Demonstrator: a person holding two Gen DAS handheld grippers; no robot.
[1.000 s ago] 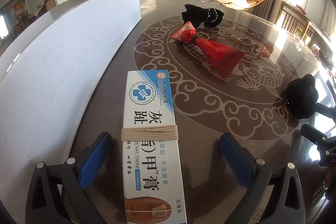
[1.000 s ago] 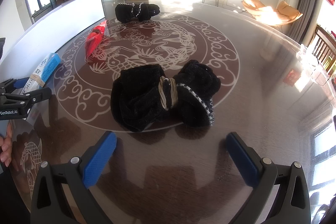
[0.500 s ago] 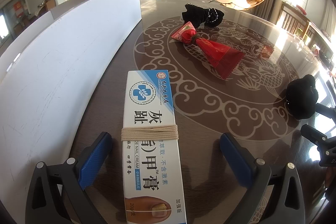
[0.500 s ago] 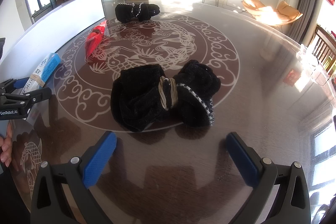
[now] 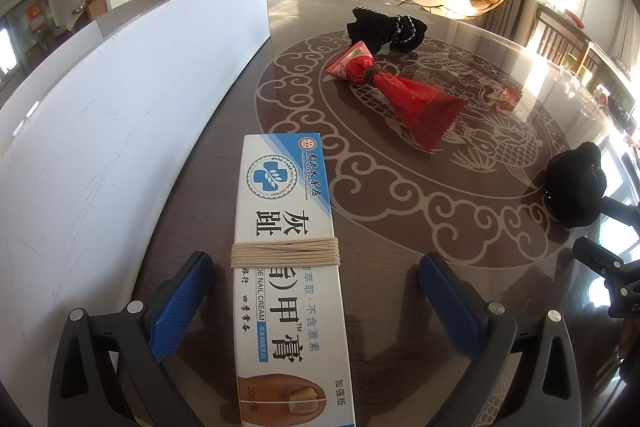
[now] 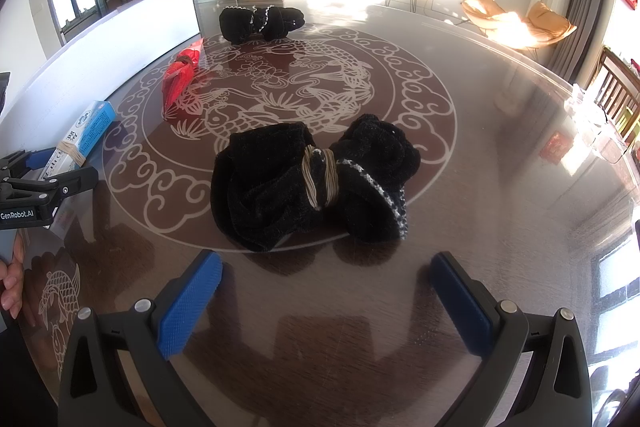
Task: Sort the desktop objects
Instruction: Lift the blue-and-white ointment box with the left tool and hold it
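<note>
A white and blue nail-cream box (image 5: 288, 267) tied with string lies lengthwise between the open fingers of my left gripper (image 5: 316, 303), untouched by the pads. It also shows in the right wrist view (image 6: 80, 139). A black sock bundle (image 6: 312, 183) tied with string lies just ahead of my open, empty right gripper (image 6: 326, 301); it shows at the right in the left wrist view (image 5: 576, 191). A red wrapped packet (image 5: 396, 99) and a second black bundle (image 5: 386, 29) lie farther off.
A long white panel (image 5: 120, 131) stands along the left side of the round brown glass-topped table (image 6: 480, 147), close to the box. The left gripper's body (image 6: 36, 191) and a hand sit at the left edge of the right wrist view.
</note>
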